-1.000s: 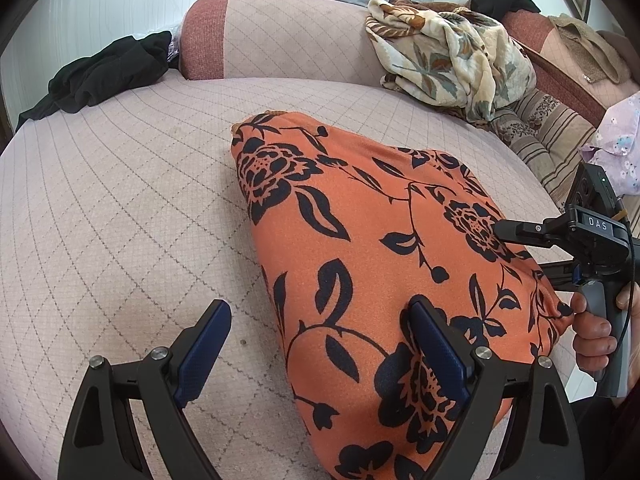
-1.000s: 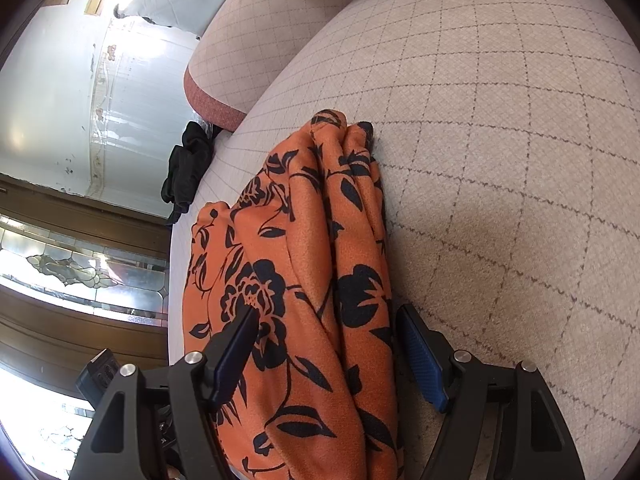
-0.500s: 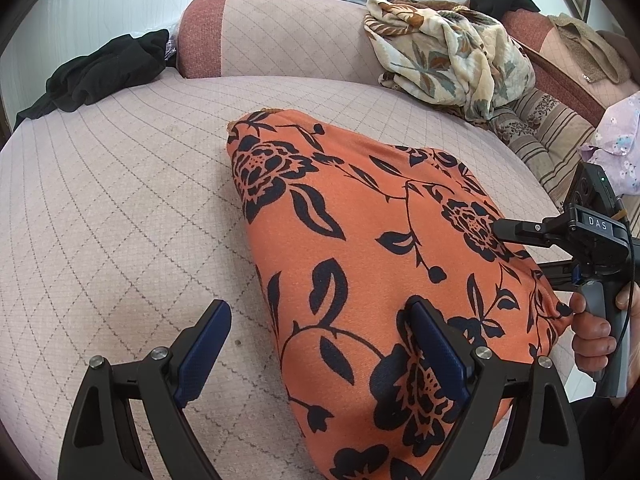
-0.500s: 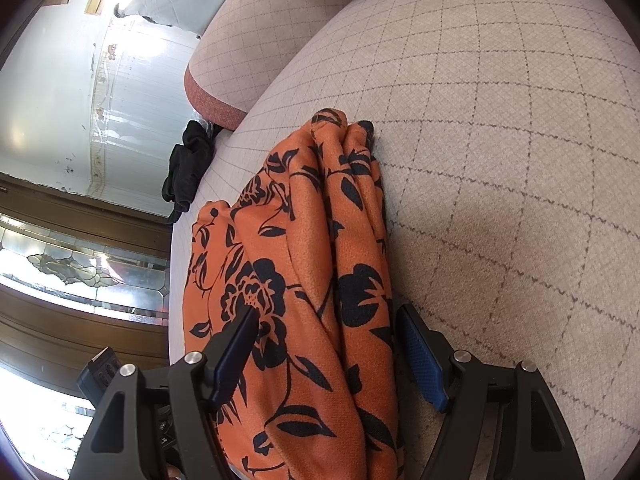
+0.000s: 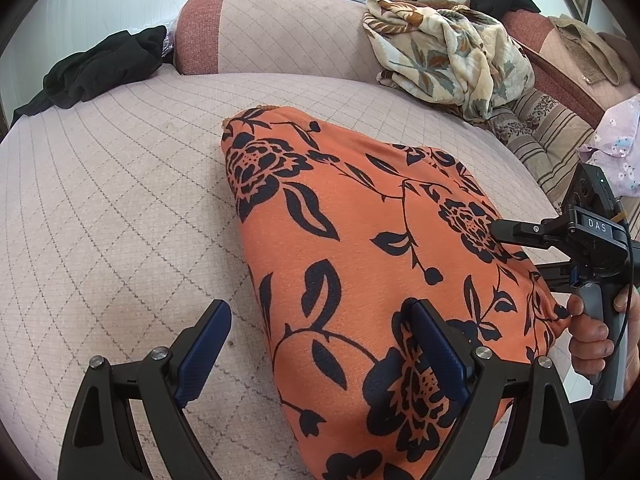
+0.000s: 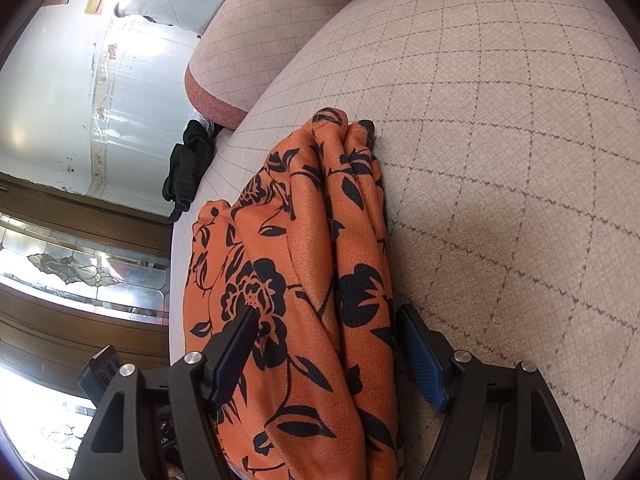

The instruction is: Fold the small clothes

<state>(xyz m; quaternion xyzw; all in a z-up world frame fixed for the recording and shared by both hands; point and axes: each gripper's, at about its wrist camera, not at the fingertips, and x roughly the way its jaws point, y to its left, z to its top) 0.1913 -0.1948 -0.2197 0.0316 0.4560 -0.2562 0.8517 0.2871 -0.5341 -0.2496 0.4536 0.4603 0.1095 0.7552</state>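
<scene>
Though folded, orange garment (image 5: 360, 264) lengthwise toward backrest (image 5: 280, 32)

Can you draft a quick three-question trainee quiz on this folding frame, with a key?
1. True or false: the orange floral garment lies on the quilted cushion.
2. Multiple choice: what lies at the cushion's far left edge in the left wrist view? A) a black garment B) a red towel C) a white shoe
3. Short answer: in the right wrist view, what sits between the fingers of the right tool?

Key:
1. True. It lies there with the left tool open over its near edge.
2. A.
3. The bunched folds of the orange floral garment; the fingers stand on both sides of it, but whether they press on it cannot be told.
</scene>
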